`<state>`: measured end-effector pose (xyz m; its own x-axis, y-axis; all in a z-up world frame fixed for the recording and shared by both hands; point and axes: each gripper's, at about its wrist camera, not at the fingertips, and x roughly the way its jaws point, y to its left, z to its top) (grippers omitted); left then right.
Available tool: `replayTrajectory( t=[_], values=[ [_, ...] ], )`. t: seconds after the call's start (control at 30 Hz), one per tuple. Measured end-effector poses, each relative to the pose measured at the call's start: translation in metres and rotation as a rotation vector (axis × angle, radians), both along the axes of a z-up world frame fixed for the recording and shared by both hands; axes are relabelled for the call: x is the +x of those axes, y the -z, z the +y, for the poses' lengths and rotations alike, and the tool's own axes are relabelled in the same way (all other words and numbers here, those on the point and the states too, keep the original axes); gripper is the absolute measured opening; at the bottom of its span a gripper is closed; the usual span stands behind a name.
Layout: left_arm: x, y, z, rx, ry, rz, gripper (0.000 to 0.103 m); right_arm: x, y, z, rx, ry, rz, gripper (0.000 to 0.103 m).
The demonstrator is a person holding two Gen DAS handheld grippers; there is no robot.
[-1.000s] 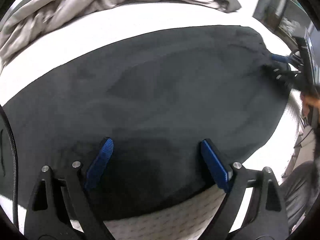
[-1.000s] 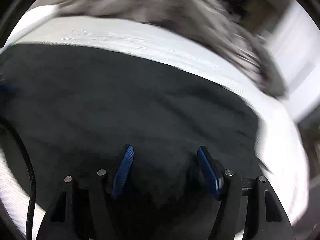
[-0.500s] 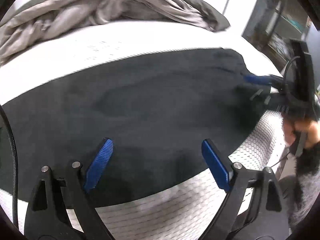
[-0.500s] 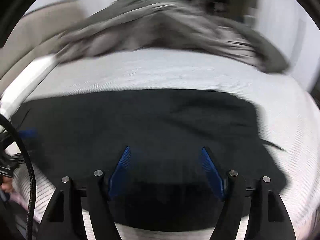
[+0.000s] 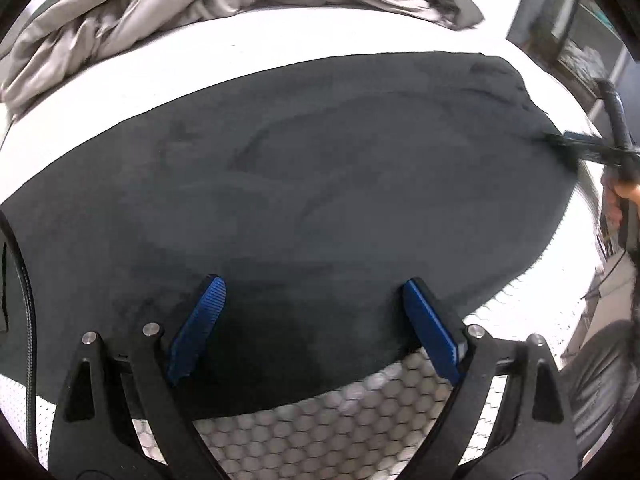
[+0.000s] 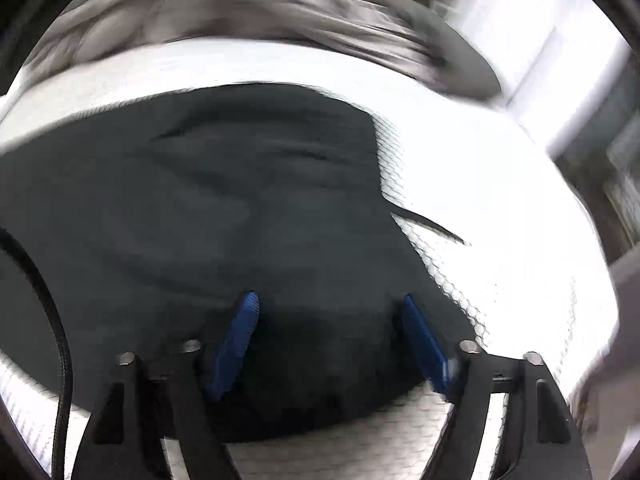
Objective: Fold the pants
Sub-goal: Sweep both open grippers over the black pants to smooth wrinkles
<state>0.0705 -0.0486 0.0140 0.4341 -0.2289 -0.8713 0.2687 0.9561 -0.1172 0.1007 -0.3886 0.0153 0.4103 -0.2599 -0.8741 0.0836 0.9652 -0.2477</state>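
Black pants (image 5: 320, 184) lie spread flat across a white mattress (image 5: 320, 432). My left gripper (image 5: 314, 282) hovers open over their near edge; the cloth lies below the blue pads (image 5: 428, 320) and nothing is pinched. In the right wrist view the pants (image 6: 224, 200) end in a thin drawstring (image 6: 432, 222). My right gripper (image 6: 329, 298) stands over that near end with its jaws opening and no fabric gripped. The left wrist view shows its blurred fingers (image 5: 576, 146) at the pants' far right edge, held by a hand (image 5: 624, 194).
A rumpled grey duvet (image 5: 200, 0) is heaped along the back of the mattress, also blurred in the right wrist view (image 6: 260, 12). A black cable (image 5: 24, 300) hangs at the left. Dark shelving (image 5: 580, 28) stands beyond the mattress's right side.
The right gripper's jaws have spread wider and its view has swung and rolled over the pants' end. The left gripper shifted slightly, jaws as wide as before.
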Motion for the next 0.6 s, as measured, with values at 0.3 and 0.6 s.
replayTrajectory(
  t=[0.3,0.6],
  values=[
    [0.027,-0.019,0.026,-0.097,-0.154,-0.071,0.089,0.016,-0.033,0.019,0.161,-0.043,-0.16,0.059],
    [0.021,0.004,0.027,0.015,-0.124,-0.031,0.089,0.015,-0.006,-0.018,0.052,0.013,-0.034,0.022]
  ],
)
